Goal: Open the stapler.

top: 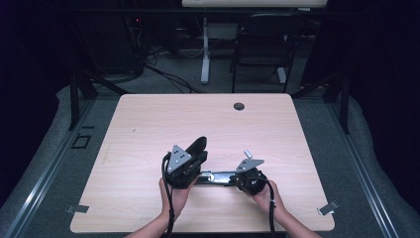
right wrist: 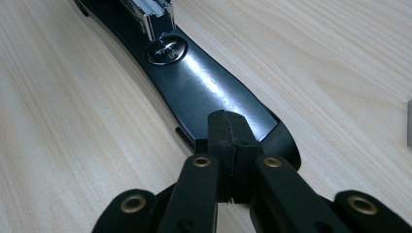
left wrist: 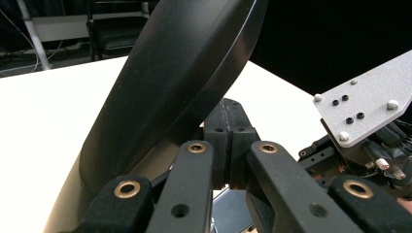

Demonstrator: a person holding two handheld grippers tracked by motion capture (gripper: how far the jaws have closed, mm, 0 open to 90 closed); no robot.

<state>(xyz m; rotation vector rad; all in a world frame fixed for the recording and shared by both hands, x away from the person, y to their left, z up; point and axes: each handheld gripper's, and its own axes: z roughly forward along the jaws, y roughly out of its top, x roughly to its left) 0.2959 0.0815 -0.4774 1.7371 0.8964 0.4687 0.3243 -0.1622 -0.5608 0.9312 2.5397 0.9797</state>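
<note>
A black stapler lies open on the light wooden table (top: pixel 148 124). Its base (top: pixel 220 177) lies flat between my two grippers, and its black top cover (top: pixel 198 144) is swung up and back. My left gripper (top: pixel 200 157) is shut, its closed jaws sitting under and beside the raised cover (left wrist: pixel 175 82). My right gripper (right wrist: pixel 227 127) is also shut, with its tips resting on the glossy front end of the base (right wrist: pixel 204 92), just short of the round metal anvil (right wrist: pixel 165 50) and the chrome magazine (right wrist: pixel 151 14). I cannot see anything held between either pair of jaws.
A round cable hole (top: pixel 239 106) sits near the table's far edge. Metal clips (top: pixel 78 208) (top: pixel 328 208) stick out at the two near corners. Beyond the table stand a dark chair (top: pixel 262 44) and a white desk leg (top: pixel 205 49).
</note>
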